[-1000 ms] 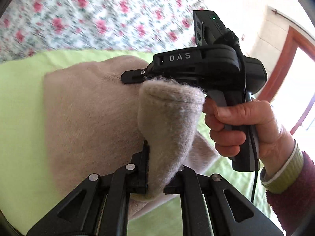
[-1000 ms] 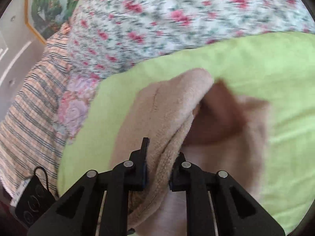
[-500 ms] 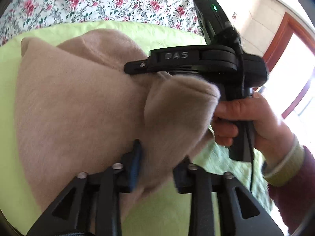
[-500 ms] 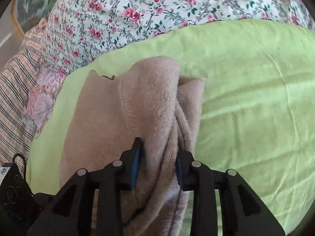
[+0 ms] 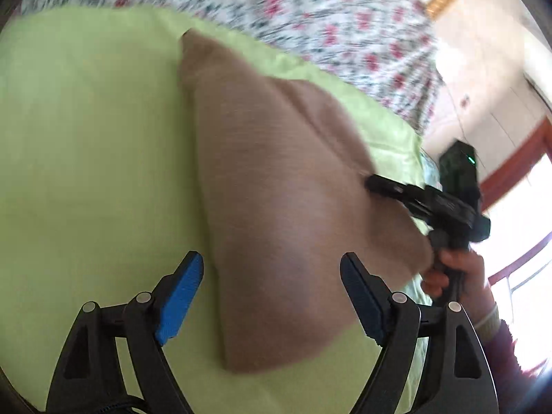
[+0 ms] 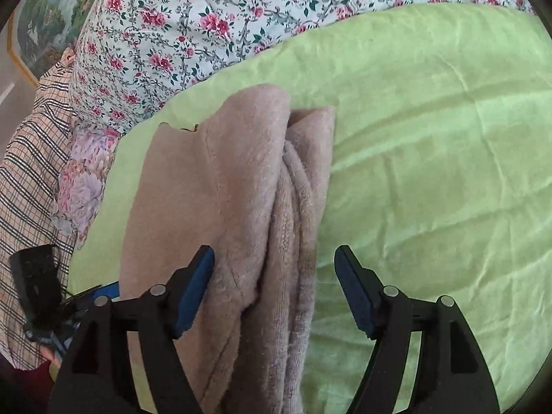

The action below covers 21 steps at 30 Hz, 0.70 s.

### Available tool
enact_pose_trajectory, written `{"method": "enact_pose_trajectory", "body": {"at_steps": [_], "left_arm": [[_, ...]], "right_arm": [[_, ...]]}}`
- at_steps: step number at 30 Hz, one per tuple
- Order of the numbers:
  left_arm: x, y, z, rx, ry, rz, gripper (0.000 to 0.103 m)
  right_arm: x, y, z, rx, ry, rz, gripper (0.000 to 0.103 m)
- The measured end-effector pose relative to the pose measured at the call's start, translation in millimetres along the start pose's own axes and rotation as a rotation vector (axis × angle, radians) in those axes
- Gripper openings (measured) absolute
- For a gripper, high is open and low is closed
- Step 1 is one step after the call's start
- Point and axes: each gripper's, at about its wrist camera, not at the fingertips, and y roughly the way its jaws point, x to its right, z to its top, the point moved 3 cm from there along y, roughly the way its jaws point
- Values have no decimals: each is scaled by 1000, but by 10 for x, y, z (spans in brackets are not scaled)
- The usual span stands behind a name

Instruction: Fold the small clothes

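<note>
Bedspread (image 6: 214, 24), white with red and pink flowers, fills the far part of both views. Over it we see a light green sheet (image 6: 431, 145), creased, taking up most of the near ground in each view. At the left edge of the right wrist view we note a checked cloth (image 6: 27, 158) and a pale purple flowered cloth (image 6: 82, 186) beside the sheet.

On the green sheet lies a beige fleece garment (image 6: 214, 200). In the right wrist view we see it folded over on itself, with a thick rounded fold at the far end and several bunched ridges running along its right side. In the left wrist view the same garment (image 5: 276, 207) is blurred; it shows as a broad tapering shape reaching toward the far edge of the sheet.

Left tool (image 5: 272, 296): jaws spread wide, blue pads exposed, nothing held; the garment lies between and beyond the fingers. We cannot tell whether the pads touch it.

Right tool (image 6: 274, 289): jaws likewise spread wide, gripping nothing, straddling the bunched edge of the garment. In the left wrist view we see this right tool (image 5: 376, 184) from the side, its tip at the garment's right edge, held by a hand (image 5: 455, 272) in a dark red sleeve.
</note>
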Motion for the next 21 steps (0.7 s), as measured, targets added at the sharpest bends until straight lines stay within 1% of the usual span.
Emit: {"method": "enact_pose_trajectory", "body": {"at_steps": [3, 5, 6, 7, 8, 9, 10, 11, 12, 13, 15, 19, 21], "left_arm": [[-177, 228, 85, -45, -65, -15, 82], [-225, 416, 157, -75, -107, -89, 83], [-232, 468, 191, -80, -111, -105, 83], [-217, 521, 225, -82, -101, -118, 83], [-197, 570, 262, -85, -83, -119, 78], [-186, 610, 278, -87, -70, -103, 70], [-174, 613, 265, -91, -52, -83, 66], [-179, 610, 270, -90, -44, -82, 59], [-187, 582, 268, -86, -44, -91, 53], [-203, 533, 262, -80, -49, -100, 51], [-203, 394, 244, -66, -52, -101, 46], [-239, -166, 157, 0, -12, -52, 45], [-319, -515, 90, 32, 2, -47, 44]], "right_arm": [[51, 148, -1, -33, 41, 35, 73], [67, 209, -14, -40, 72, 76, 73], [58, 224, -26, -43, 78, 93, 72], [38, 245, -41, -47, 84, 108, 66], [10, 273, -61, -56, 93, 125, 61], [-26, 289, -78, -60, 98, 136, 52], [-72, 284, -94, -53, 91, 127, 47], [-114, 272, -100, -47, 78, 116, 44], [-167, 244, -106, -37, 68, 105, 41], [-220, 216, -109, -27, 66, 102, 38], [-370, 166, -140, -10, 65, 112, 35], [-813, 141, -295, -17, 27, 156, 34], [-1066, 159, -407, -16, 13, 208, 34]]}}
